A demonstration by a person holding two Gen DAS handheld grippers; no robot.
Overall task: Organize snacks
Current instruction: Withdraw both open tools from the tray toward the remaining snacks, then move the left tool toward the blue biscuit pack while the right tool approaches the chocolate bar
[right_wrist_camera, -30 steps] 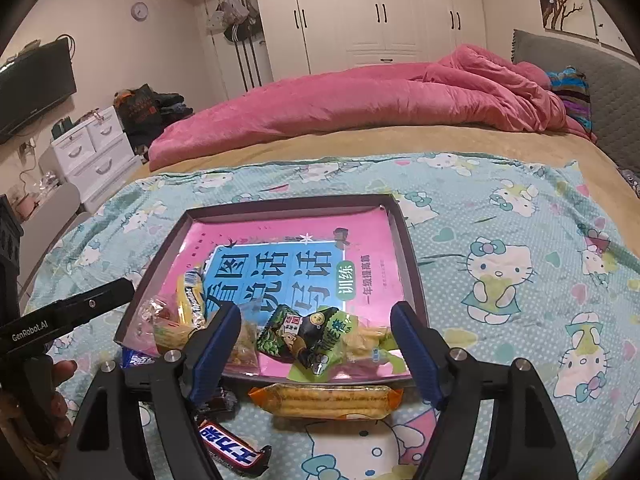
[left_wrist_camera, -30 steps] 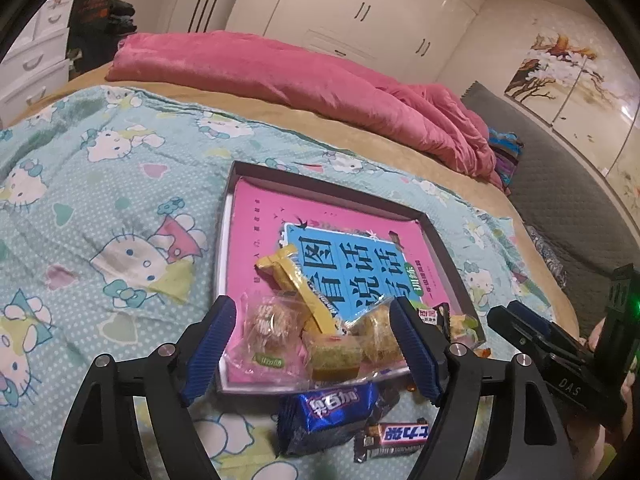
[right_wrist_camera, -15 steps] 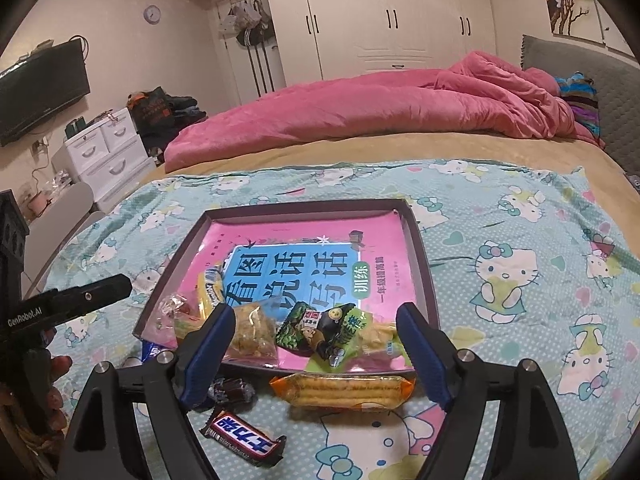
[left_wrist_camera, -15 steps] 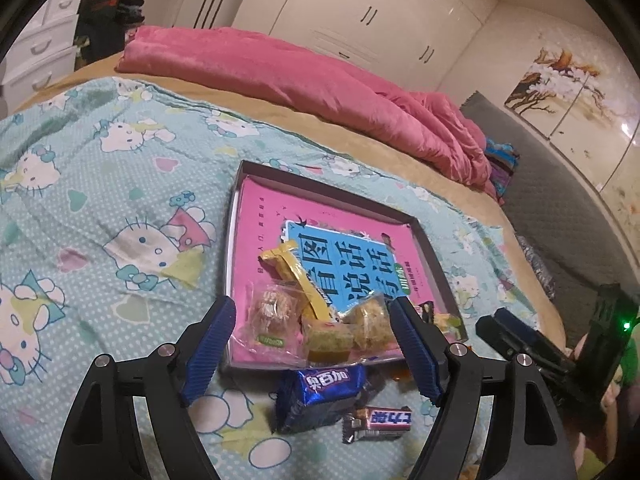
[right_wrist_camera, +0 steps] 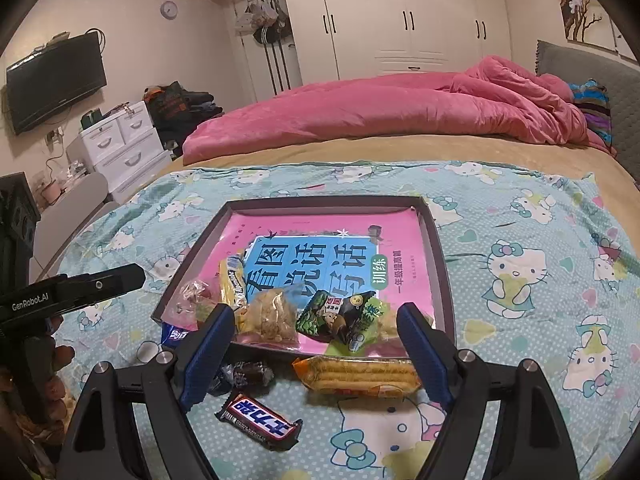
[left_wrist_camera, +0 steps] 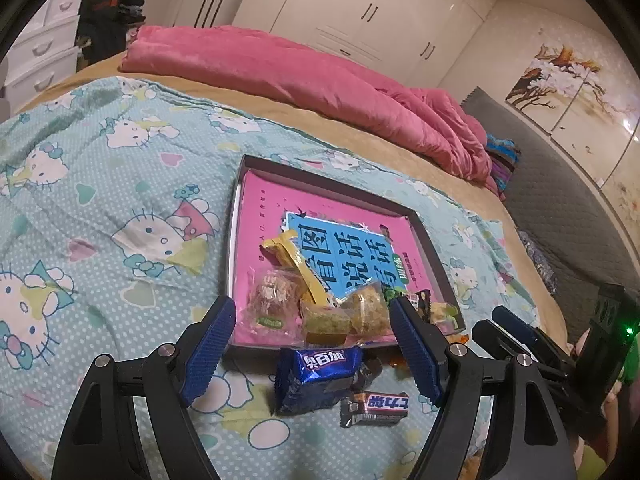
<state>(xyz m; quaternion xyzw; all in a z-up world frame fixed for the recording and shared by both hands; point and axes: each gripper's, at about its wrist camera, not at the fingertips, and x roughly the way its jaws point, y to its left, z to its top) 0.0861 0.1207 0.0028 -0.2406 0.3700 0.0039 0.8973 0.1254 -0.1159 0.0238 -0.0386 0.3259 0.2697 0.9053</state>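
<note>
A shallow dark tray (left_wrist_camera: pixel 428 236) (right_wrist_camera: pixel 442 256) with a pink book inside lies on the Hello Kitty blanket. Several snack packets lie at its near edge: clear-wrapped cakes (left_wrist_camera: pixel 276 300) (right_wrist_camera: pixel 272 316), a yellow bar (left_wrist_camera: pixel 298 264), a green-black packet (right_wrist_camera: pixel 340 316). On the blanket in front lie a blue packet (left_wrist_camera: pixel 316 376), a Snickers bar (left_wrist_camera: pixel 376 404) (right_wrist_camera: pixel 260 420), an orange cracker pack (right_wrist_camera: pixel 360 372) and a small dark candy (right_wrist_camera: pixel 248 372). My left gripper (left_wrist_camera: pixel 312 352) is open above the blue packet. My right gripper (right_wrist_camera: pixel 316 352) is open above the cracker pack. Both are empty.
A pink duvet (right_wrist_camera: pixel 400 108) lies across the far side of the bed. A grey headboard (left_wrist_camera: pixel 560 184) is on the right. White drawers (right_wrist_camera: pixel 124 144) and a wall TV (right_wrist_camera: pixel 56 80) stand on the left. White wardrobes (right_wrist_camera: pixel 400 20) fill the back wall.
Both grippers have pulled back and up from the tray, so the loose snacks on the blanket show more fully. Both stay open.
</note>
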